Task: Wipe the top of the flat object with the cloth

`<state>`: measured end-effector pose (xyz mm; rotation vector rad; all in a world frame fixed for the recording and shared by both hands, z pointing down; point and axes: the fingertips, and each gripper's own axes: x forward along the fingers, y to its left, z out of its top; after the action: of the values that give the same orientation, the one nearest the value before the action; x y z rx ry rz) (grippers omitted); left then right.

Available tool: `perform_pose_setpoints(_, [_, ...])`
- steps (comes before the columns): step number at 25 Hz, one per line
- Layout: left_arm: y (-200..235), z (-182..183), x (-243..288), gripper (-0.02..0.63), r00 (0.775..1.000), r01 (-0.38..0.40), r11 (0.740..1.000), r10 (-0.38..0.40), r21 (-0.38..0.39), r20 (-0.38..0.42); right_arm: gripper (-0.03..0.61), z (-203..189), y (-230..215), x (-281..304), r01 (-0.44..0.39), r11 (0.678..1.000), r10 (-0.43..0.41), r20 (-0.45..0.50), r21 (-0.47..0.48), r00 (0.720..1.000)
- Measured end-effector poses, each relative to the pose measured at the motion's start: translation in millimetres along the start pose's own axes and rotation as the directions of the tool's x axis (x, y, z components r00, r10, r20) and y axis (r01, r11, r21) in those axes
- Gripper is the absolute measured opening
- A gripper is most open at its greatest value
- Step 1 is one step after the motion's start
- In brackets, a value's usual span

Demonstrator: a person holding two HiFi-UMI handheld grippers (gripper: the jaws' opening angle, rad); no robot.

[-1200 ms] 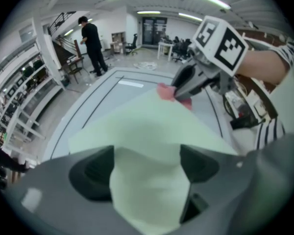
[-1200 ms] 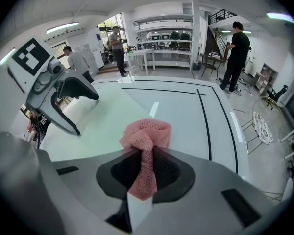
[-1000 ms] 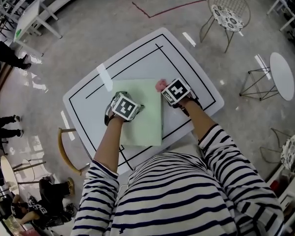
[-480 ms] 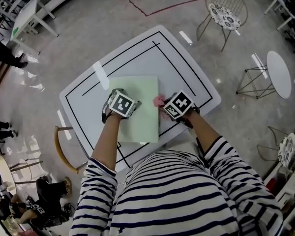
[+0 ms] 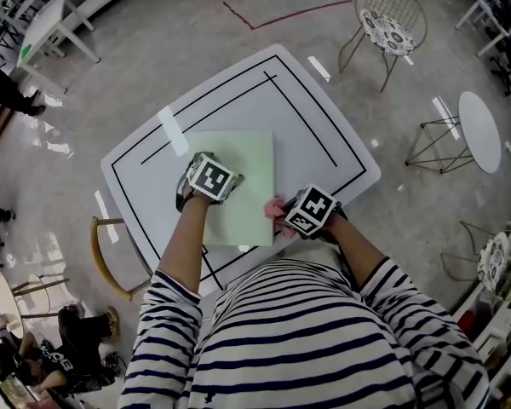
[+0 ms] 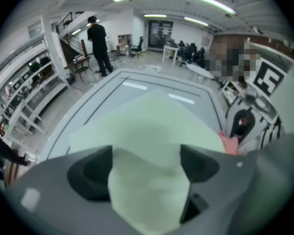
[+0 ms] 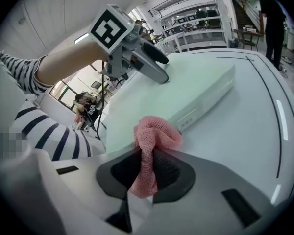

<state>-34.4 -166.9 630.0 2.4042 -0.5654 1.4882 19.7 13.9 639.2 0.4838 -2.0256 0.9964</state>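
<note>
Cloth [image 7: 157, 133] pinched, edge of flat object [image 5: 249, 164]

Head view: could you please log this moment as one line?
left gripper: jaws open on green flat object | right gripper: shut on pink cloth at object's right edge

No legible txt or nos. seen.

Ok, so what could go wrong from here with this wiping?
1. The cloth in the right gripper sits at the flat object's right edge, so a stroke may slide off onto the table instead of wiping the top.
2. The left gripper rests on the top with jaws apart, not clamping, so the flat object might shift, and the area under it could go unwiped.
</note>
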Motion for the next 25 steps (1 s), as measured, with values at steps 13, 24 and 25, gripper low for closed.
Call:
perform_pose_setpoints(13, [-6.3,0.1,-3.7,0.423,1.0,0.004,1.0,-0.004,-0.003,0.009,0.056,-29.6,91.1,-7.1,-0.342,0.932,0.32,-0.171,-0.118,0.932])
perform_pose_setpoints(24, [-5.0,-8.3,-20.6,0.36,0.996,-0.032,0.994,0.041,-0.104,0.083,0.057,86.4,45.2,-74.6,-0.098,0.984,0.145,0.352,-0.146,0.925])
perform_pose_setpoints(25, [-4.8,-6.3,-26.1,0.343,0.992,-0.031,0.992,0.046,-0.126,0.116,0.056,96.4,38.9,-78.4,-0.054,0.989,0.104,0.398,-0.135,0.911])
